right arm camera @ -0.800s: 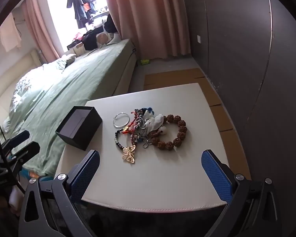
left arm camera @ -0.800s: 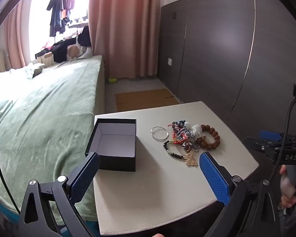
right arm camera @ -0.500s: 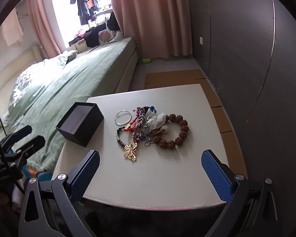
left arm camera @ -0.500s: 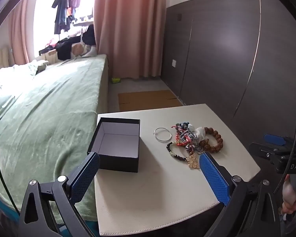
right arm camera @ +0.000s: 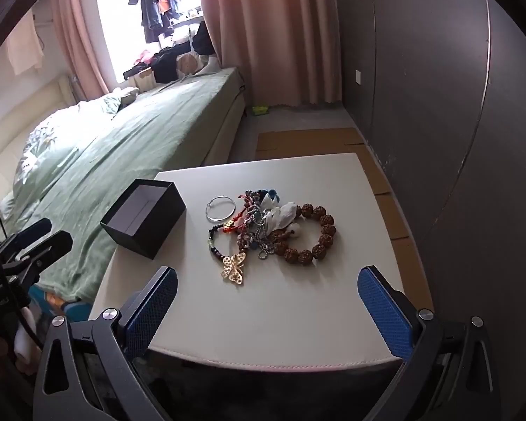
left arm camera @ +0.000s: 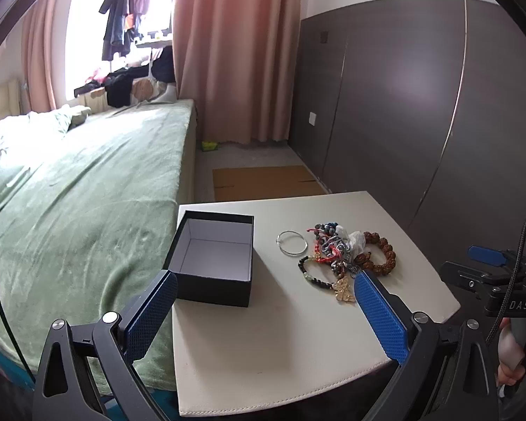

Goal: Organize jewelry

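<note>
Grippers hover level above the counter's (right arm camera: 298, 315) near edge: left gripper (left arm camera: 264, 315) and right gripper (right arm camera: 266, 310) both spread wide, empty, facing the jewelry pile (right arm camera: 266, 228).

Matt black box (left arm camera: 215, 263), smooth table (left arm camera: 298, 343)

Daylight pours through a window (left arm camera: 98, 31) at the far end of the room, blown out to white in both views. The pink curtain (left arm camera: 235, 52) glows warmly beside it. The dark wall panels (left arm camera: 403, 105) carry a soft, hazy reflection. A black box (left arm camera: 214, 256) casts a gentle shadow across the pale table (left arm camera: 280, 343). Fisheye curvature bends straight edges, and black corners frame each sharp picture.
</note>
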A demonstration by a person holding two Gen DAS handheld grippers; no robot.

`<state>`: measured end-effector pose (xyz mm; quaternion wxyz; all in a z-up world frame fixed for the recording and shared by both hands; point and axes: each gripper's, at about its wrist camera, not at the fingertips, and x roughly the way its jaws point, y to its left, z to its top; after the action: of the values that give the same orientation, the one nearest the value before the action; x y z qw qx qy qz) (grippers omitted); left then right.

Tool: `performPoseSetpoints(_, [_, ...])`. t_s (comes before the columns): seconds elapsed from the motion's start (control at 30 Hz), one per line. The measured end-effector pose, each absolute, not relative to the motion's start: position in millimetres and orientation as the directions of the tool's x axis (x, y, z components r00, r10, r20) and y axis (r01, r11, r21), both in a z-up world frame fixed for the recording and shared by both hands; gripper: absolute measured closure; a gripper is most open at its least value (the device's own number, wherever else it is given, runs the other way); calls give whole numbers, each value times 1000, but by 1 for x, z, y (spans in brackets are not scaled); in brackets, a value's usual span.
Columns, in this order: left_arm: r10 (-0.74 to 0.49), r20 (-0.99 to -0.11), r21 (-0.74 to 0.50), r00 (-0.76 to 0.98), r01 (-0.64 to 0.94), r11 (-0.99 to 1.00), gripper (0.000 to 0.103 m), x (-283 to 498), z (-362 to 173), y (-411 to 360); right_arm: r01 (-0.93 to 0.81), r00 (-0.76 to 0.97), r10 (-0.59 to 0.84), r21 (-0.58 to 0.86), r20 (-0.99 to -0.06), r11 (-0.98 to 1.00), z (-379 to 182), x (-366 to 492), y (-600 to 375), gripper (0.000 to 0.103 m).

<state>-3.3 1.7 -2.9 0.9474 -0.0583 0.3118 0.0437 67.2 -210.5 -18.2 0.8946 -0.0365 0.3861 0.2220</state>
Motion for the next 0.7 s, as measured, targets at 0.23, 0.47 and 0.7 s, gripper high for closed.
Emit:
performPoseSetpoints(0.23, [49,-593,-79,804,-119,990,2,-5,-2,3,-421,605,368,108,-706,900,-19,68,-211,0])
performPoseSetpoints(0.47, [49,-588,-91,807,-127,988,2,-3,-6,2,-421,609,375,115,-699,900,-18,69,-212,0])
performPoseSetpoints(0.7, [43,-584,-94,811,-120,988,2,-5,-1,3,-412,612,372,120,-698,903,-18,69,-214,0])
